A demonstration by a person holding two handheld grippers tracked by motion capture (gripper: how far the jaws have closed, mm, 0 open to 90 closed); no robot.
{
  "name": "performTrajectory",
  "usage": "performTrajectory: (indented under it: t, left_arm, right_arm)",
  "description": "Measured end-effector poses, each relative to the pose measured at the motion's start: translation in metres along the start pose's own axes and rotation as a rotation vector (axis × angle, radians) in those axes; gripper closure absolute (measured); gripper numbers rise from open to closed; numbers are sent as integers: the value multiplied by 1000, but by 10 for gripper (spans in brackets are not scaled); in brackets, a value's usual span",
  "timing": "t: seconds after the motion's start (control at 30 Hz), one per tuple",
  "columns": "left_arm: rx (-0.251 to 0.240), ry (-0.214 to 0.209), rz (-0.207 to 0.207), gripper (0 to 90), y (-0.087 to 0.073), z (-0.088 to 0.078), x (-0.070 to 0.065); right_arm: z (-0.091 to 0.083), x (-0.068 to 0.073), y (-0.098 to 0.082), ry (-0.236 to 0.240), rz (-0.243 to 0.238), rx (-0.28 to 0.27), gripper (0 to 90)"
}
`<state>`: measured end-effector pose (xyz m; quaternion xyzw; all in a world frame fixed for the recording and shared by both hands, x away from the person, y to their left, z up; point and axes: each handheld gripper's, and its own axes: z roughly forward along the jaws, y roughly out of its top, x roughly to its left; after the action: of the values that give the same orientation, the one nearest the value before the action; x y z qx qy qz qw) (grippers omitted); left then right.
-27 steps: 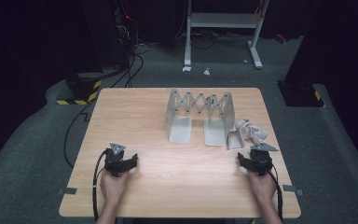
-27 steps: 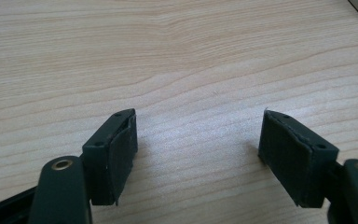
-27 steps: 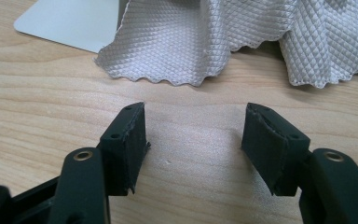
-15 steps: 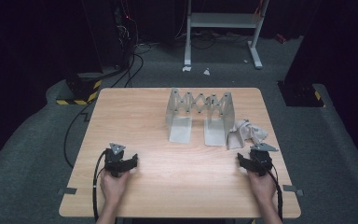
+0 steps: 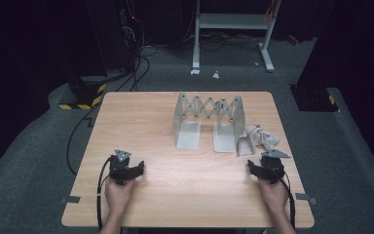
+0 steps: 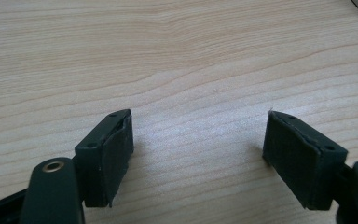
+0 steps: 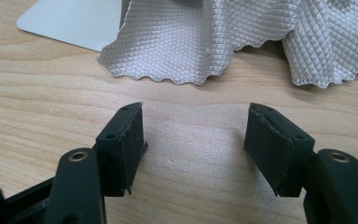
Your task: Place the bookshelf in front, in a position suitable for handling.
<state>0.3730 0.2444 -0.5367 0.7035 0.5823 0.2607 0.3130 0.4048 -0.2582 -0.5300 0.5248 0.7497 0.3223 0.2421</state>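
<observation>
A person sits at a light wooden desk (image 5: 185, 185) with a two-jaw gripper in each hand, both forearms coming in from the near edge in the high view. The left gripper (image 5: 135, 169) rests on the desk near the front left, its cable looping back beside the wrist, and in the left gripper view (image 6: 198, 156) its black fingers (image 6: 107, 156) stand wide apart with nothing but bare wood grain between them. The right gripper (image 5: 254, 168) rests near the front right edge of the desk; in the right gripper view (image 7: 193, 147) its fingers (image 7: 123, 144) are likewise spread wide, with bare wood between them and nothing in their hold. Just ahead of the right gripper lies a crumpled whitish cloth (image 5: 259, 138), its woven diamond texture and wavy hem clear in the right gripper view (image 7: 191, 42); the cloth is near the open fingers but apart from them, with a strip of desk in between. The cloth lies against the right end of a grey metal expanding rack (image 5: 208, 117), which stands upright towards the middle of the far half of the desk, its scissor-like lattice joining upright panels whose flat feet rest on the wood. One such flat grey foot (image 7: 70, 21) shows at the upper left of the right gripper view, partly covered by the cloth's edge. The left gripper is well apart from both the rack and the cloth.
</observation>
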Motion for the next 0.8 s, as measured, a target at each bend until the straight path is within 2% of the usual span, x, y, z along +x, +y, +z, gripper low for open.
performTrajectory:
  t: [0.17,0.3,0.53,0.7,0.8]
  left_arm:
    - [-2,-8,2,252,0,0,0]
    - [-3,-37,30,248,-1,-1,-1]
    - [4,-40,30,228,0,0,-2]
    - [20,-41,29,272,3,-1,-1]
    - [27,-51,27,283,5,-1,-2]
  right_arm:
    - [0,0,0,1,0,1,374]
    - [0,0,0,2,-3,0,374]
    - [0,0,0,1,-4,-1,375]
    - [-1,0,0,2,6,7,394]
    - [-3,-1,0,18,20,9,405]
